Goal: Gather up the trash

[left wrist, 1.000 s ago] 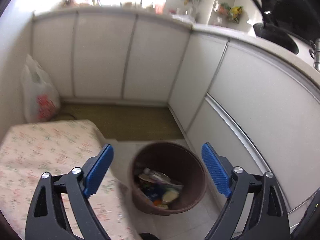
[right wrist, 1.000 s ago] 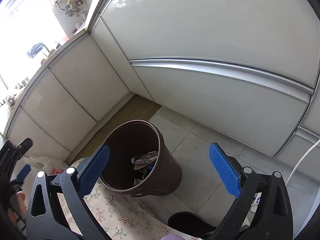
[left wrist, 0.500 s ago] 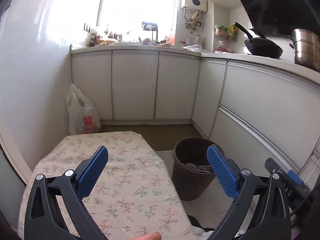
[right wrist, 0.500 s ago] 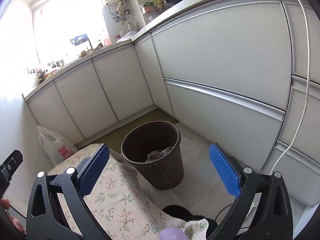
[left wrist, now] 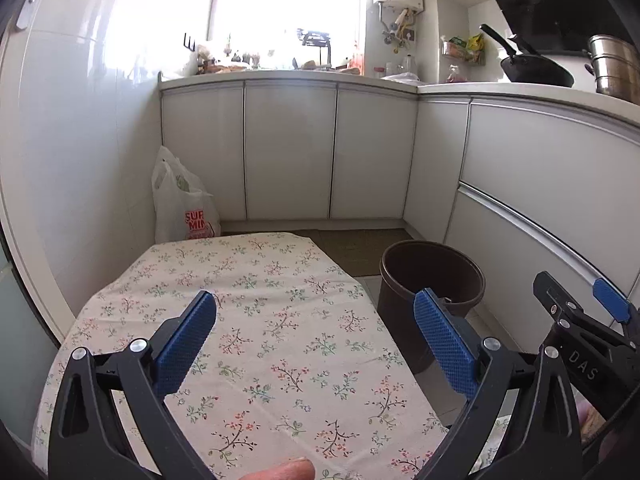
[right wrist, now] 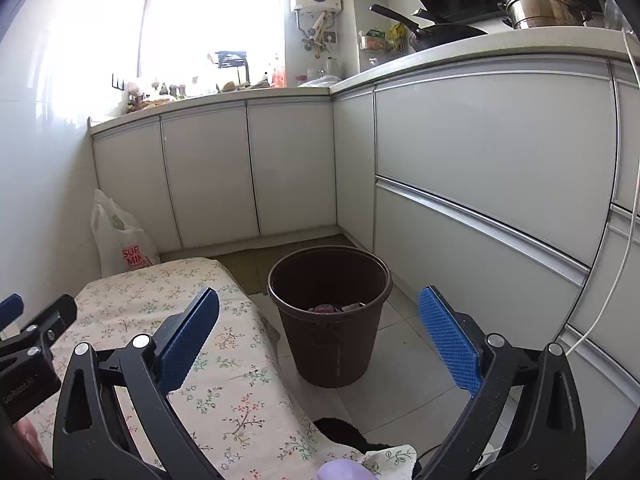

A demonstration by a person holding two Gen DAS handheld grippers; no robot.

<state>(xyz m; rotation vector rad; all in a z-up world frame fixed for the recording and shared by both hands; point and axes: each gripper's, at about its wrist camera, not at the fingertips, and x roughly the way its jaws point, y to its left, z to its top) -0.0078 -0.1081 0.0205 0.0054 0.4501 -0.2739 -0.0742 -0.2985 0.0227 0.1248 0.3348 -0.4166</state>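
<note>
A dark brown trash bin (right wrist: 329, 316) stands on the tiled floor just right of a table with a floral cloth (left wrist: 256, 320); some rubbish (right wrist: 334, 307) shows at its bottom. In the left wrist view the bin (left wrist: 430, 280) sits past the table's right edge. My left gripper (left wrist: 315, 322) is open above the cloth, with nothing between its blue pads. My right gripper (right wrist: 319, 322) is open too, empty, level with the bin and in front of it. Each gripper shows at the edge of the other's view.
White kitchen cabinets (right wrist: 480, 168) line the back and right walls under a worktop carrying a wok (left wrist: 534, 70) and a steel pot (right wrist: 536, 8). A white plastic bag (left wrist: 182, 208) leans in the far left corner. A white cable (right wrist: 616, 280) hangs at the right.
Both grippers have risen and tilted up from looking down into the bin to a level view of the kitchen. Both stayed open and empty.
</note>
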